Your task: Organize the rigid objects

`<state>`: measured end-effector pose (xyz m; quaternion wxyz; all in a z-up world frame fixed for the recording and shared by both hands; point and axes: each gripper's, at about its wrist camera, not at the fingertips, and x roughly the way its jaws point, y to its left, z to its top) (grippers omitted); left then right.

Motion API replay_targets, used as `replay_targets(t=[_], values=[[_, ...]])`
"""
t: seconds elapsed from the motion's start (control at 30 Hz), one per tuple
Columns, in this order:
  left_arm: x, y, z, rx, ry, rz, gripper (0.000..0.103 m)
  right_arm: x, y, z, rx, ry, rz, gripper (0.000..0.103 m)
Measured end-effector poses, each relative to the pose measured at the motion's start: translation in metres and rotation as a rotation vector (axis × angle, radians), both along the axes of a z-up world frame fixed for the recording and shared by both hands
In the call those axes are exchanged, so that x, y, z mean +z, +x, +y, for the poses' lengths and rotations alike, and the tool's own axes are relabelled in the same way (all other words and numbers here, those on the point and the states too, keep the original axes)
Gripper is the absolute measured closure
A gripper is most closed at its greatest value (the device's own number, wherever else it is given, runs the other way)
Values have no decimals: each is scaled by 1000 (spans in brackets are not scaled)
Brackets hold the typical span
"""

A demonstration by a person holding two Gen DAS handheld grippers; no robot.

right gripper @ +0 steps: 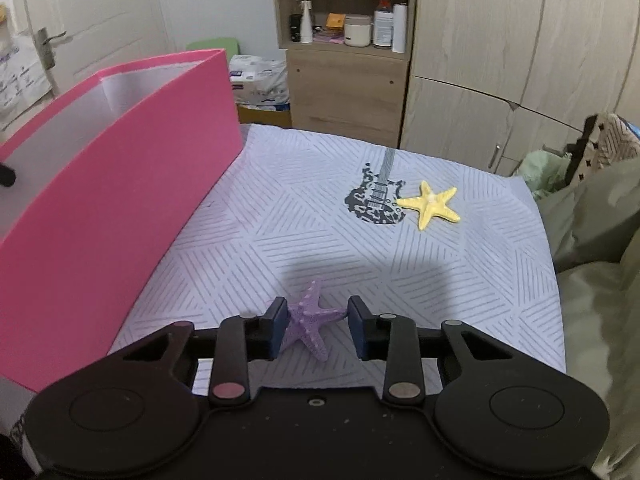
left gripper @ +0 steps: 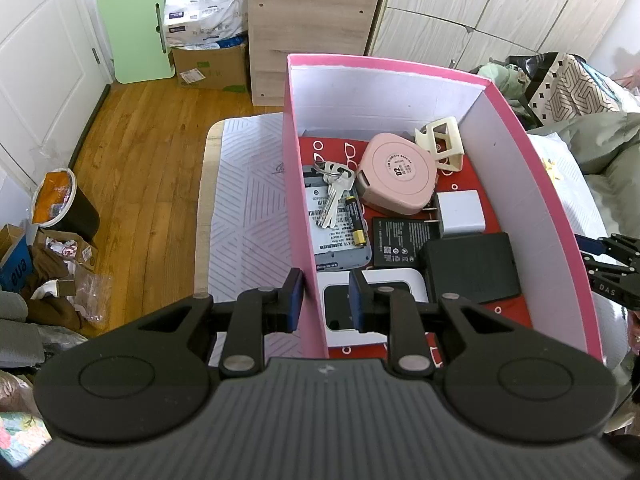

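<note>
A pink box [left gripper: 298, 184] stands on the table and holds a pink round case [left gripper: 398, 178], keys [left gripper: 334, 196], a battery [left gripper: 356, 222], a white charger [left gripper: 460, 212], black devices [left gripper: 472, 264] and a cream clip [left gripper: 440, 140]. My left gripper [left gripper: 324, 300] is open, its jaws astride the box's left wall near the front. In the right wrist view, my right gripper [right gripper: 318, 328] is open around a purple starfish [right gripper: 310, 322] lying on the cloth. A yellow starfish [right gripper: 430, 205] lies farther away. The box's outer wall [right gripper: 120, 200] stands to the left.
A patterned white cloth [right gripper: 300, 220] with a guitar print [right gripper: 376, 196] covers the table. Green bedding [right gripper: 600, 240] lies to the right. A wooden cabinet [right gripper: 344, 92] and wardrobe stand behind. Floor clutter and a bin [left gripper: 64, 204] sit at the left.
</note>
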<state>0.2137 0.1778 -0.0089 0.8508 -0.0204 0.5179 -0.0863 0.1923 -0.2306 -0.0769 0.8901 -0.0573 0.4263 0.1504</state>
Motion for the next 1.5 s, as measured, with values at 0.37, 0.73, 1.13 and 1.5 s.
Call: replay_targets(t=[0.37,0.73,1.13,1.5], values=[[-1,0,0,5,-7,2,81,-8,1,5,35,-22,43,46],[-2,1,1,6,-5,6,81,-2,7,12,222,-88,15,69],[-2,2,0,5,-1,8,81,14,6,7,178,-32,-27,99],[-1,2,1,6,-3,8,81,11,7,5,206,-27,6,80]])
